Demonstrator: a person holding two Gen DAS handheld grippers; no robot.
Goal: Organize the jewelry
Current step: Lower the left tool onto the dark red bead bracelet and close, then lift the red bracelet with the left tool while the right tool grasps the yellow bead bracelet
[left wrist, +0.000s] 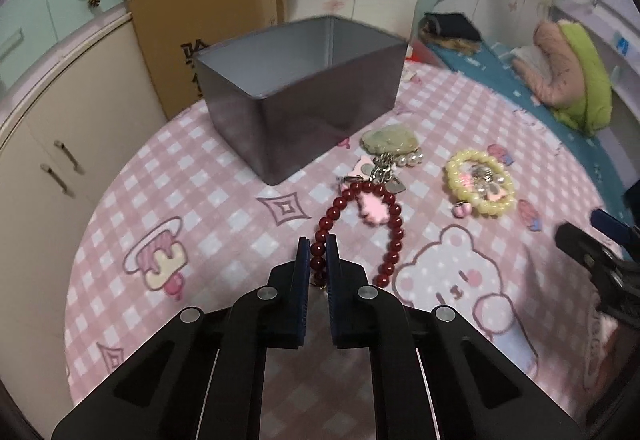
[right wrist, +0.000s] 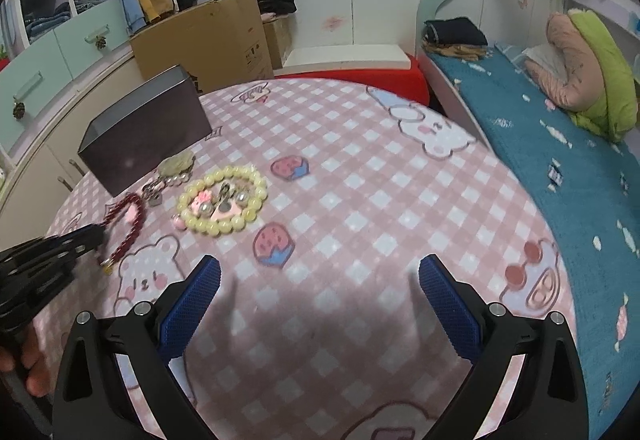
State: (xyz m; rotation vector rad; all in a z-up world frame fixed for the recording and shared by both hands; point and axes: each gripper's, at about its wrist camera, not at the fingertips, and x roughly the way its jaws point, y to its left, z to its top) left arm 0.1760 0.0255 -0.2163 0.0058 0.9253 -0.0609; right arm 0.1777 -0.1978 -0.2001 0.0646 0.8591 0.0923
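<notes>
My left gripper (left wrist: 318, 246) has its blue fingers (left wrist: 301, 260) clenched on the dark red bead bracelet (left wrist: 362, 236), pinching the strand on its near left side. The rest of the loop lies on the pink checked cloth of the table (left wrist: 200, 168), curving away to the right, with a small pink charm (left wrist: 374, 210) inside it. Just beyond it sits a cluster of chain, pearls and a pale green pendant (left wrist: 390, 139), close to the near right corner of the grey open box (left wrist: 304, 88). Further right lies the pale yellow bead bracelet (right wrist: 222, 200), ringed round a few small trinkets. My right gripper (right wrist: 320, 272) hovers over bare cloth, near and to the right of the jewelry, its fingers (right wrist: 440, 288) spread wide and released, grasping nothing.
</notes>
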